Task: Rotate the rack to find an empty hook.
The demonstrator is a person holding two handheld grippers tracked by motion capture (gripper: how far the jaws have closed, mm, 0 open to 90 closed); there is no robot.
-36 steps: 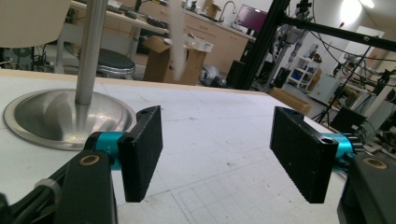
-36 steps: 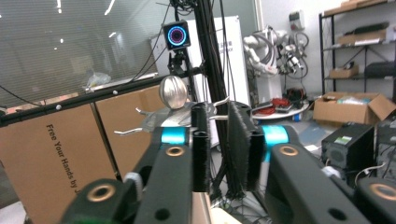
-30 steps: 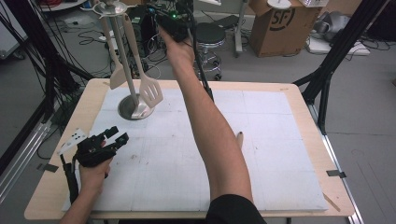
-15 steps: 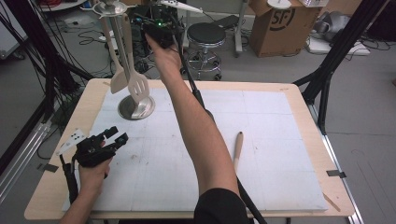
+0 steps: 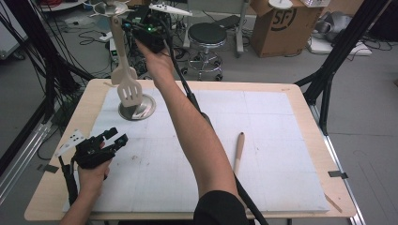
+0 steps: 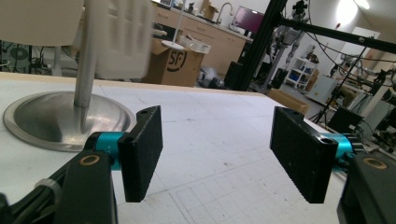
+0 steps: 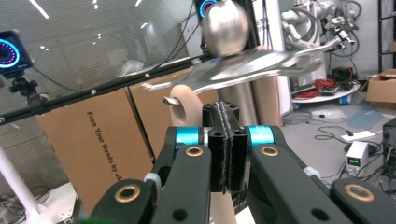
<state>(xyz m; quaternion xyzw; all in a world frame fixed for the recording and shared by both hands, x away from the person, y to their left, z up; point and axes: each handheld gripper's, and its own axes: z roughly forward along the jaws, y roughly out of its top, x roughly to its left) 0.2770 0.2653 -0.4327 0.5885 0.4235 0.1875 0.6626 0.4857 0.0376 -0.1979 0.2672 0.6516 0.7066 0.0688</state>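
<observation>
1. Hanging utensils on the stand [image 5: 140, 110] looks partly done: a slotted spatula [image 5: 129, 93] dangles from the stand's top, its blade just above the round base. A second pale blade seems to hang close behind it.
2. In the right gripper view the spatula's looped handle end [image 7: 182, 105] sits over one of the stand's hooks, so I judge that piece hung.
3. The right gripper [image 5: 133, 29] is up at the stand's crown. Its jaws are pressed flat together with nothing visible between them [image 7: 225, 112].
4. One wooden-handled utensil [image 5: 238, 152] lies flat on the white mat [image 5: 291, 140], well to the right of the stand. It is probably what is left to hang.
5. The left gripper [image 5: 115, 136] rests on the mat near the stand, on the person's side. Its jaws stand apart and hold nothing [image 6: 217, 154].
6. The mat right of the stand is bare, giving free room to reach the utensil. The stand sits near the table's [image 5: 300, 91] far left corner, so swings there have little margin.
</observation>
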